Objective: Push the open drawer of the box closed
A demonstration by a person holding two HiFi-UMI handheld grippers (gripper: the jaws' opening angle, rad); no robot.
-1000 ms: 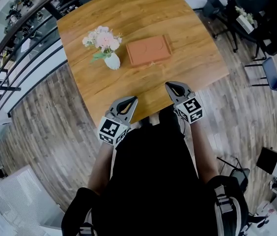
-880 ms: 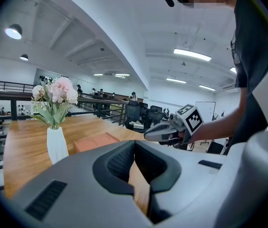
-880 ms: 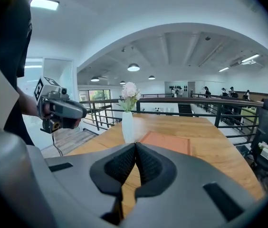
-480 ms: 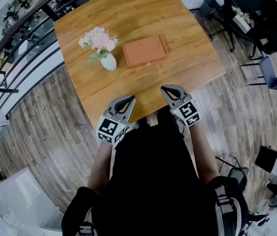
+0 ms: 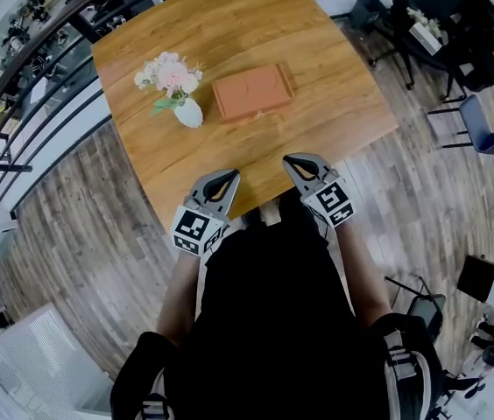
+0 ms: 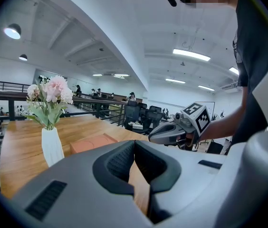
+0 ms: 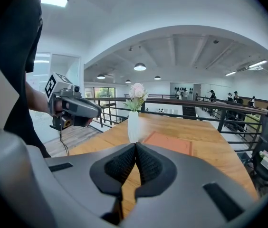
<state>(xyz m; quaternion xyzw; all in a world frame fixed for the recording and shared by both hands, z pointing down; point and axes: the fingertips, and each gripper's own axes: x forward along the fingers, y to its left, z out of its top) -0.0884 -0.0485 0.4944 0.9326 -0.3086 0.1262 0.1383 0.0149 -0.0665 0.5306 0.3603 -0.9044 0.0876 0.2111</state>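
Observation:
A flat terracotta box (image 5: 251, 91) lies in the middle of the wooden table (image 5: 317, 51); I cannot make out a drawer opening on it. It also shows in the left gripper view as the box (image 6: 93, 143) and in the right gripper view as the box (image 7: 168, 142). My left gripper (image 5: 229, 176) hovers over the table's near edge, shut and empty. My right gripper (image 5: 292, 160) is beside it, also shut and empty. Both are well short of the box. The jaws meet at the left gripper (image 6: 134, 141) and at the right gripper (image 7: 135, 144).
A white vase (image 5: 187, 112) of pink flowers (image 5: 168, 73) stands just left of the box. A black railing (image 5: 45, 77) runs past the table's left side. Chairs (image 5: 492, 138) stand on the wood floor at the right.
In the head view the table, vase and box have drifted slightly up and left. Both grippers stay shut by the near edge, almost where they were.

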